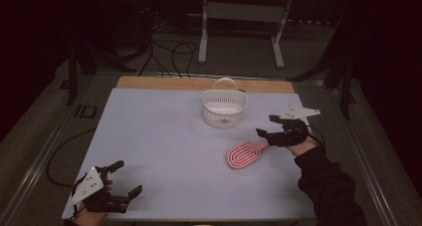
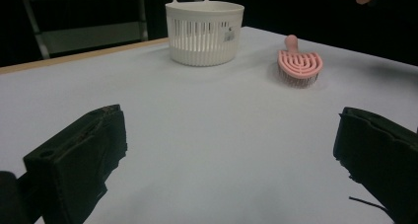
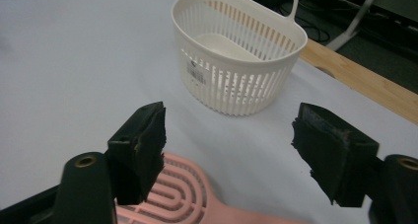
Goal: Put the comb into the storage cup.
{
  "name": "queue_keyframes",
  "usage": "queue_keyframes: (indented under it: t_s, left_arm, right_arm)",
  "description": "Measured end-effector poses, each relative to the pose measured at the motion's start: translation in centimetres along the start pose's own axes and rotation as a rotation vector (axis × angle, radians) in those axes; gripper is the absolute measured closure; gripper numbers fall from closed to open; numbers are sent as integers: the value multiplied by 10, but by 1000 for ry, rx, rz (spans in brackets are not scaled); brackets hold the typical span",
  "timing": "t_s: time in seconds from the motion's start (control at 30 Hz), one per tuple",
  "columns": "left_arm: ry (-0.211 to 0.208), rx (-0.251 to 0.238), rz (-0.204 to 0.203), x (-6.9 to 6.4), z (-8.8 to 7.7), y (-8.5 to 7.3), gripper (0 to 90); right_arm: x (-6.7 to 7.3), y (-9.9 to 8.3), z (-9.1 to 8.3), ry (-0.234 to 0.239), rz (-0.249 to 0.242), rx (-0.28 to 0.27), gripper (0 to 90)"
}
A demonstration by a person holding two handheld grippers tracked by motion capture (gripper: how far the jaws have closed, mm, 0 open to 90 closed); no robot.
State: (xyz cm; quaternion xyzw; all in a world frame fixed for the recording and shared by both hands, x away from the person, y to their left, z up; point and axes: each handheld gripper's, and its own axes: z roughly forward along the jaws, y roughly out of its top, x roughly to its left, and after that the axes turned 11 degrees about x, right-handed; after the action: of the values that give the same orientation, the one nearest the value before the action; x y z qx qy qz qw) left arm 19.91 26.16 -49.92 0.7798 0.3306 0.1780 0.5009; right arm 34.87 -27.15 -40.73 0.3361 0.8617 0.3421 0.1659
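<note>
Though the white basket (image 3: 236, 61) carries a small sticker (image 3: 196, 74) (print too small to read), both tongs gape wide and hold nothing: the right gripper (image 1: 271, 126) above the pink hairbrush's (image 1: 246, 155) handle, near the basket; the left gripper (image 1: 124, 178) well away.

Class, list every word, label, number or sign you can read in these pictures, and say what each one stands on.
No text can be read.
Sticker on the outer wall of the white basket: dark print on it, too small and blurred to read.
The pink hairbrush and the table bear no visible lettering.
</note>
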Motion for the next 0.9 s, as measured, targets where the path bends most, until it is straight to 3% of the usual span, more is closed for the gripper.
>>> queue_keyframes:
  t_s: [0.3,0.47,0.63,0.9]
  left_arm:
    - [0,0,1,0,0,0,0]
    - [-1,-1,0,0,0,0,0]
    - [-1,-1,1,0,0,0,0]
    - [0,1,0,1,0,0,0]
  right_arm:
    - [-6,0,14,-36,12,43,369]
    - [-10,-3,20,-60,20,77,513]
    - [-13,-4,26,-71,19,108,591]
    - [-19,-4,35,-106,26,174,788]
